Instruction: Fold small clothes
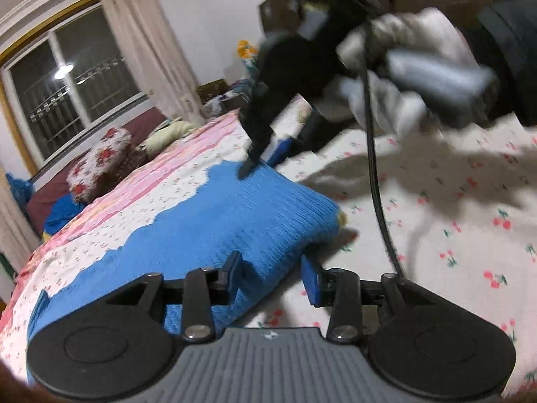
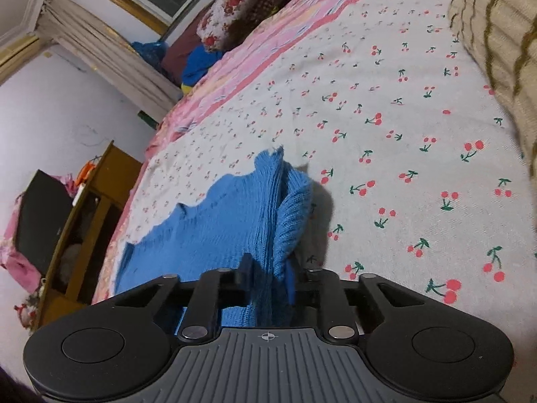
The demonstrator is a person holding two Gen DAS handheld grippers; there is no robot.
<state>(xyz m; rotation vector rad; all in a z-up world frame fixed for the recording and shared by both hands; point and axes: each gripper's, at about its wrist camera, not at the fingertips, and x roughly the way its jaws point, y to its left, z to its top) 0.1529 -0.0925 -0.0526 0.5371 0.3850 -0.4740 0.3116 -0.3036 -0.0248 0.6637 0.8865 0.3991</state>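
Your right gripper [image 2: 268, 278] clenched on blue knit garment [image 2: 214, 231] edge, left gripper [image 1: 273, 275] fingers spread astride opposite edge, ready to fold across bed [image 2: 386, 168].

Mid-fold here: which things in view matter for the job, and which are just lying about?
For the job:
blue knit garment
right gripper, shut on the garment's edge
left gripper, open at the garment's near corner
cherry-print bedsheet

Lying about:
floral cushion
beige striped knit
wooden cabinet
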